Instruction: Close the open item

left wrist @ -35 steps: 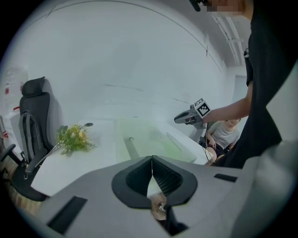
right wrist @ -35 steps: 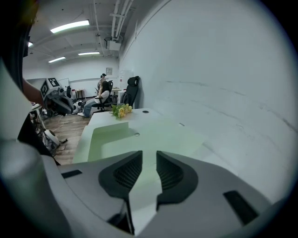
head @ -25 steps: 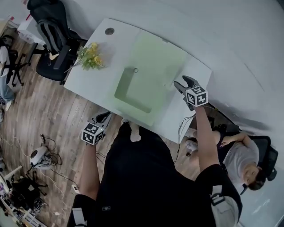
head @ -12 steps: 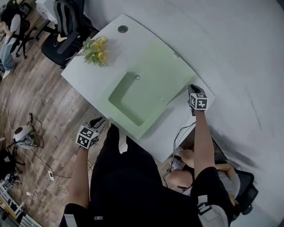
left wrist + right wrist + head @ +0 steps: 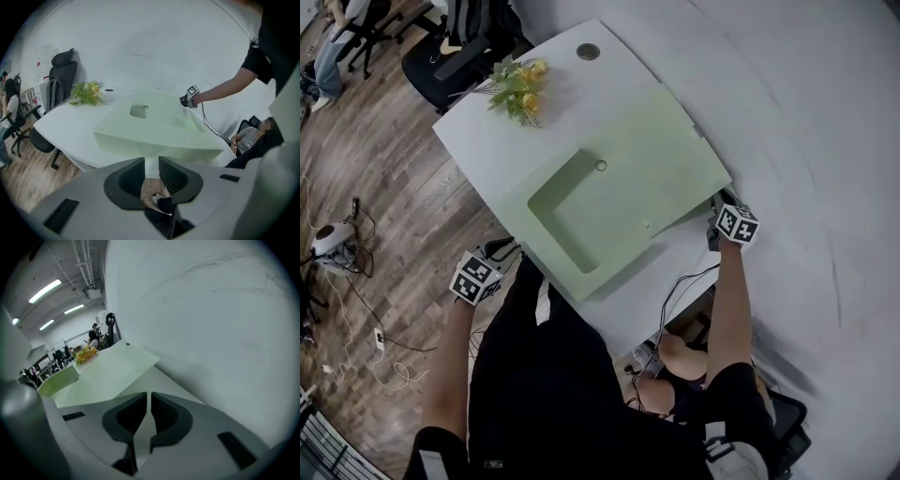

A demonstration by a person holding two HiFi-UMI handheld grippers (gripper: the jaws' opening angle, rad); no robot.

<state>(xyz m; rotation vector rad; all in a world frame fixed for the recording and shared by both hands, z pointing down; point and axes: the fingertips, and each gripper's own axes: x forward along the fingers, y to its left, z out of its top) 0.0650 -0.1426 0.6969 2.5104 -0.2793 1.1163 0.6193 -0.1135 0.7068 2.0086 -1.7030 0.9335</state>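
A flat pale green box (image 5: 609, 202) lies open on the white table (image 5: 478, 141), with a rectangular recess (image 5: 567, 211) in its near half. Its lid (image 5: 675, 155) spreads toward the wall, and also appears in the right gripper view as a thin flap (image 5: 117, 371). My right gripper (image 5: 717, 211) is at the lid's right edge. Its jaws are closing (image 5: 149, 404) and pinch that thin edge. My left gripper (image 5: 500, 249) hangs off the table's near edge, below the box (image 5: 154, 136). Its jaws are opening (image 5: 151, 168) with nothing between them.
Yellow flowers (image 5: 517, 89) lie at the table's far left, near a round cable grommet (image 5: 588, 52). Office chairs (image 5: 455, 42) stand beyond the table. Cables (image 5: 356, 272) trail over the wooden floor. A seated person (image 5: 675, 361) is low at the right, by the white wall.
My right gripper went from wide open to closed at the lid's right edge. My left gripper's jaws have parted while it stays off the table's near edge.
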